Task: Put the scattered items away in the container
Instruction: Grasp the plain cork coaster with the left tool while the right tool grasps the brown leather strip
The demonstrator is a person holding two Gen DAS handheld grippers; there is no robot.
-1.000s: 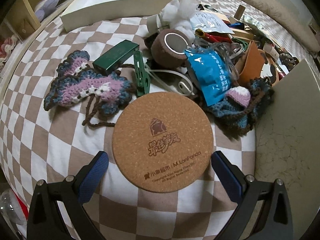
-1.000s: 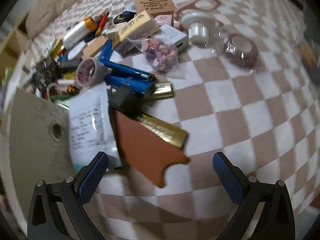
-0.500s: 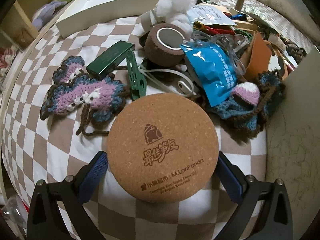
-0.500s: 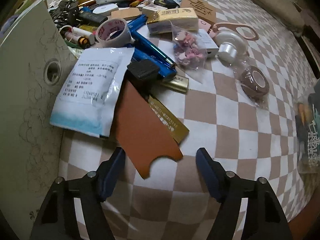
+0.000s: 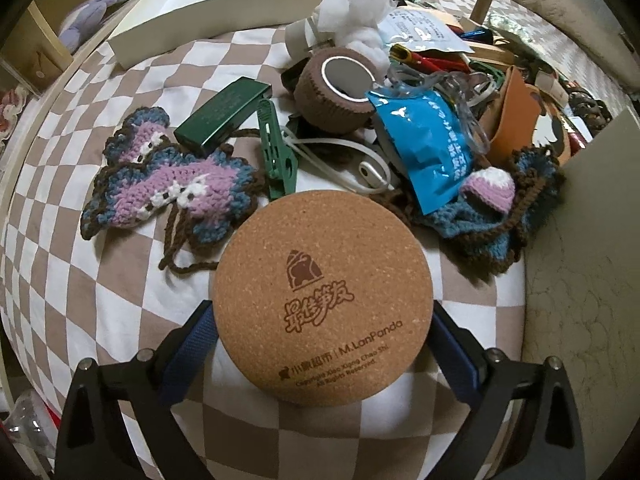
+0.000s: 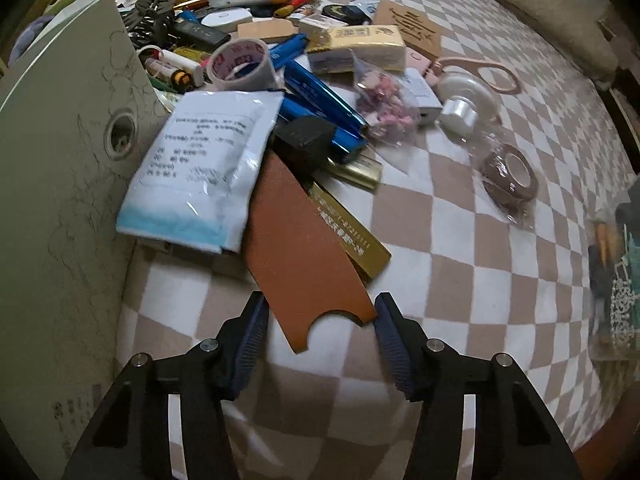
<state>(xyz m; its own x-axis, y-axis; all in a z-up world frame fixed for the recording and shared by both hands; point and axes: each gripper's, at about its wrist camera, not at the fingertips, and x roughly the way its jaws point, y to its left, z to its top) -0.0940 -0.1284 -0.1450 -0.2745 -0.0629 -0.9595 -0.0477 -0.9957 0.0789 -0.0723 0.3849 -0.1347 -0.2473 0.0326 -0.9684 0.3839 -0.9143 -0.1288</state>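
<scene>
A round cork coaster (image 5: 322, 298) lies on the checked cloth between the fingers of my left gripper (image 5: 320, 344); its blue pads (image 5: 188, 344) stand at the coaster's two sides, jaws wide open. A white box (image 5: 208, 12), the container, stands at the far left. My right gripper (image 6: 320, 332) is part closed around the near end of a flat brown leather sleeve (image 6: 304, 248); its pads (image 6: 252, 332) sit close to or at the sleeve's edges.
Crochet butterfly (image 5: 168, 176), green clip (image 5: 276, 148), brown tape roll (image 5: 336, 92) and blue packet (image 5: 432, 148) lie beyond the coaster. A white sachet (image 6: 204, 164), gold bar (image 6: 348, 236), blue pens (image 6: 320, 104) and a large pale board (image 6: 52, 208) crowd the right view.
My left gripper moved forward, so the coaster now sits between its fingers. My right gripper swung toward the brown sleeve and its jaws narrowed around its near end.
</scene>
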